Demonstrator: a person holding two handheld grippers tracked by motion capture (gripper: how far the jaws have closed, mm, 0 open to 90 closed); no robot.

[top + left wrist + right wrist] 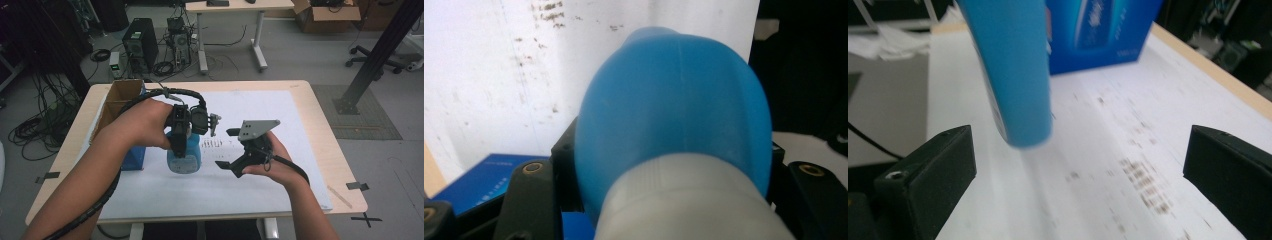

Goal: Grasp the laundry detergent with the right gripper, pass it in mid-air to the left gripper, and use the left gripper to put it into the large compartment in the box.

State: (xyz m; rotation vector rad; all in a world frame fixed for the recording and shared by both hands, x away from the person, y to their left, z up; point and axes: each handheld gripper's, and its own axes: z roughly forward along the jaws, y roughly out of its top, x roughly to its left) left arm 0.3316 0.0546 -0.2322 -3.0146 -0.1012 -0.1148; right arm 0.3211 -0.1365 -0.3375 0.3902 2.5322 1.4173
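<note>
Left tool [184, 131]: jaws clamped on a blue bottle [184, 156], smooth rounded plastic with a grey neck, held just below the tool over the white sheet [260, 185] on the surface. Right tool [235, 150]: jaws spread wide, nothing between them, bottle just beside it, apart. Blue glossy box [1108, 30] behind the bottle.

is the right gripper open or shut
Open. In the right gripper view the right gripper has its jaws far apart with nothing between them, just short of the blue bottle.
</note>
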